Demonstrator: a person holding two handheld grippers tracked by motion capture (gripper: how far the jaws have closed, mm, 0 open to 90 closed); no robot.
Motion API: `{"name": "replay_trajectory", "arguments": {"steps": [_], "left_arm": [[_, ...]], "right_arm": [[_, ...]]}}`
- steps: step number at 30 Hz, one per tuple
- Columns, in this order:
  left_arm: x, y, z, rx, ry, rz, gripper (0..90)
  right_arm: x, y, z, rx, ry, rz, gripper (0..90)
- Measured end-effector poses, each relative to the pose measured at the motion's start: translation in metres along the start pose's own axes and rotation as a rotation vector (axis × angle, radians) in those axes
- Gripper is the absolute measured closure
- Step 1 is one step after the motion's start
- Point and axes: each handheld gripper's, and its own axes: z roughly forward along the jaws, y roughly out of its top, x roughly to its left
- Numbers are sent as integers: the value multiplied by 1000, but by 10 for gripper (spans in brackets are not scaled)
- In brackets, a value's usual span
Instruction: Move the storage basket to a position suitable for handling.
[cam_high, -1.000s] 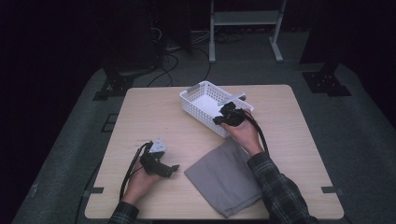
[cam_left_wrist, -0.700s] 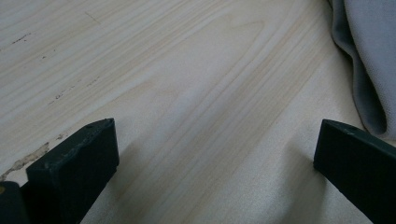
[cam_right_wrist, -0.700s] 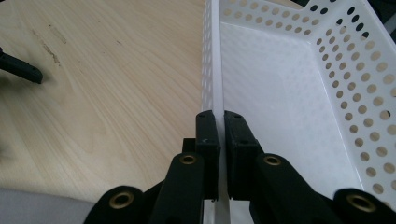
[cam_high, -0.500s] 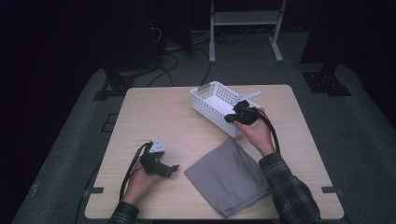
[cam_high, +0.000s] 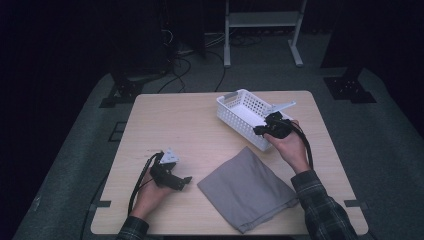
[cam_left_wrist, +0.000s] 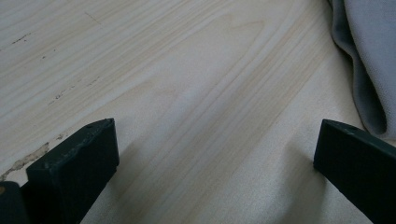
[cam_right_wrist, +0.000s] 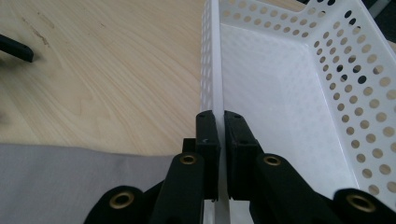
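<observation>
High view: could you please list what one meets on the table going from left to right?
left gripper → grey cloth → right gripper, shut on the rim of the white basket.

- Right hand-held gripper (cam_high: 261, 131), held at the white basket's (cam_high: 235, 116) near wall, has its jaws clamped on the rim.
- Left hand-held gripper (cam_high: 182, 183) sits low, well apart from the basket, jaws spread wide.
</observation>
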Motion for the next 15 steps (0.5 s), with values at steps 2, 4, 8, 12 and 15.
{"name": "replay_trajectory", "arguments": {"steps": [2, 4, 8, 12, 15], "left_arm": [[0, 0, 0, 0, 0, 0, 0], [0, 0, 0, -4, 0, -4, 0], [0, 0, 0, -3, 0, -4, 0], [0, 0, 0, -1, 0, -4, 0], [0, 0, 0, -1, -1, -4, 0]], "right_arm": [[0, -1, -2, 3, 0, 6, 845], [-4, -7, -8, 0, -10, 14, 845], [-7, -15, -16, -3, -16, 24, 845], [-9, -25, -23, 1, -24, 35, 845], [-11, -32, -28, -1, -28, 46, 844]]}}
